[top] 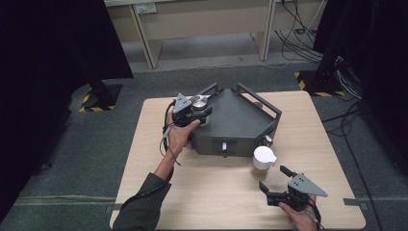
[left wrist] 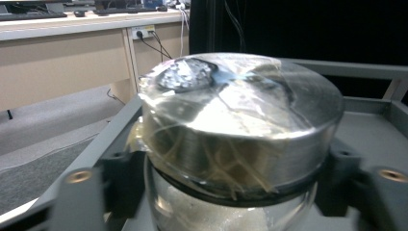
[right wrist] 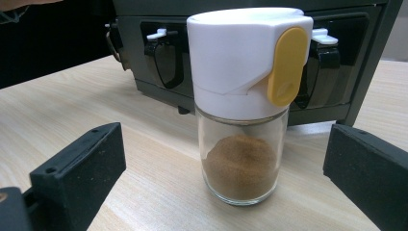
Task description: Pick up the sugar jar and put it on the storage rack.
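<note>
The glass jar (right wrist: 243, 144) with the white flip cap (right wrist: 248, 57) stands upright on the worktop (top: 207, 192) at centre right of the high view, just in front of the dark rack (top: 235, 122) and apart from it. About a third of it holds brown powder, so it is probably light, and tall enough over a narrow base to tip if nudged high. The glass wall is smooth, hard and breakable; it looks slippery, so a firm but not crushing hold on the bare glass below the cap seems safest. The cap carries a yellow tab (right wrist: 286, 65) on one side, and a squeeze there might pop it, so that part is best avoided.

The right gripper (top: 278, 183), at lower right of the high view, points at this jar with its jaws spread wide, one on each side in the right gripper view, touching nothing.

A second jar (left wrist: 226, 207), with a broad metal lid (left wrist: 240, 120), sits at the upper left corner of the rack, at centre of the high view. In the left gripper view it shows glass below the lid and a pale grainy filling. The lid is stiff and shiny, likely slick. The left gripper (top: 199, 113) is clamped on this jar, its jaws pressing just under the lid, where the overhang should stop it sliding down
</note>
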The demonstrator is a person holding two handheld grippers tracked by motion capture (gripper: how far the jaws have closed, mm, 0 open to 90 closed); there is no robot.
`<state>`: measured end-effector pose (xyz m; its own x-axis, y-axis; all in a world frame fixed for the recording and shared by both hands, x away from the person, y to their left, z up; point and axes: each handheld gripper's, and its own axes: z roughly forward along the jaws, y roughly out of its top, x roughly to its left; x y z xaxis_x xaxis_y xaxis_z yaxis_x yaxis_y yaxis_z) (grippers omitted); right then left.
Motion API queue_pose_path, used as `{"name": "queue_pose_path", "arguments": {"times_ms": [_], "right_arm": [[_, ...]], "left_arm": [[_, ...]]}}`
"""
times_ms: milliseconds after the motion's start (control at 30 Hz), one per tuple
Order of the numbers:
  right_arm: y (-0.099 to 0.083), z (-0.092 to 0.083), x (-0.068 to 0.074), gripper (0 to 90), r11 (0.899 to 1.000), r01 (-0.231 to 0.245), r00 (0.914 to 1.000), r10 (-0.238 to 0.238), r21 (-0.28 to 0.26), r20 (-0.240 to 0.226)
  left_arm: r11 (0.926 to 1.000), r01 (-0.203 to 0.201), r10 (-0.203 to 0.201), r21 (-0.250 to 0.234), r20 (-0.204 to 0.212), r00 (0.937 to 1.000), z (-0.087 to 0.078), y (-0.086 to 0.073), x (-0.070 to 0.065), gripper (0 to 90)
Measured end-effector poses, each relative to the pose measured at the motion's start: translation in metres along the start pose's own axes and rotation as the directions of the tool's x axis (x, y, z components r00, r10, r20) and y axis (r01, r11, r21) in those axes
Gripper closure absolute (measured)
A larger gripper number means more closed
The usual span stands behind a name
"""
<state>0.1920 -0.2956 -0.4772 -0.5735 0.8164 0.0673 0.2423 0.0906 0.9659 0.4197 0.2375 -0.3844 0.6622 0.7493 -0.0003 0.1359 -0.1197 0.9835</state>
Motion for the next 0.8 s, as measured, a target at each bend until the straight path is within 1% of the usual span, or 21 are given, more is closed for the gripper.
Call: {"name": "queue_pose_path", "arguments": {"times_ms": [33, 67, 133, 167, 233, 467, 567, 667, 800], "right_arm": [[0.000, 0.000, 0.000, 1.2, 1.000, 0.000, 1.0000, 0.000, 0.000, 0.000], [0.000, 0.000, 0.000, 1.2, 1.000, 0.001, 1.0000, -0.001, -0.001, 0.000], [0.000, 0.000, 0.000, 1.2, 1.000, 0.002, 1.0000, -0.002, 0.000, -0.001], [0.000, 0.000, 0.000, 1.2, 1.000, 0.002, 1.0000, -0.002, 0.000, -0.001], [0.000, 0.000, 0.000, 1.2, 1.000, 0.002, 1.0000, -0.002, 0.000, -0.001], [0.000, 0.000, 0.000, 1.2, 1.000, 0.001, 1.0000, -0.001, 0.002, -0.001], [0.000, 0.000, 0.000, 1.2, 1.000, 0.002, 1.0000, -0.002, 0.002, -0.002], [0.000, 0.000, 0.000, 1.2, 1.000, 0.003, 1.0000, -0.003, 0.001, 0.000], [0.000, 0.000, 0.000, 1.2, 1.000, 0.002, 1.0000, -0.002, 0.000, 0.002]], "left_arm": [[0.9999, 0.015, -0.015, 0.004, -0.019, 0.9997, -0.002, 0.000, -0.004, 16.1], [1.0000, -0.001, 0.001, -0.004, -0.015, 0.9999, -0.001, -0.001, -0.002, 12.2], [1.0000, 0.003, -0.004, -0.008, -0.019, 0.9998, -0.001, -0.001, -0.002, 5.0], [1.0000, 0.005, -0.005, -0.008, -0.023, 0.9997, -0.002, 0.000, -0.003, 3.0], [1.0000, -0.006, 0.005, -0.006, -0.039, 0.9992, -0.003, 0.001, -0.007, 0.5], [0.9999, -0.011, 0.011, 0.007, -0.044, 0.9990, -0.007, 0.005, -0.010, 0.3], [0.9999, 0.002, -0.002, 0.012, -0.043, 0.9991, -0.009, 0.006, -0.010, 0.3], [0.9999, 0.001, 0.000, 0.014, -0.047, 0.9989, -0.010, 0.006, -0.011, 0.2], [0.9999, 0.004, -0.003, 0.009, -0.034, 0.9994, -0.015, 0.004, -0.010, 0.2]]}}
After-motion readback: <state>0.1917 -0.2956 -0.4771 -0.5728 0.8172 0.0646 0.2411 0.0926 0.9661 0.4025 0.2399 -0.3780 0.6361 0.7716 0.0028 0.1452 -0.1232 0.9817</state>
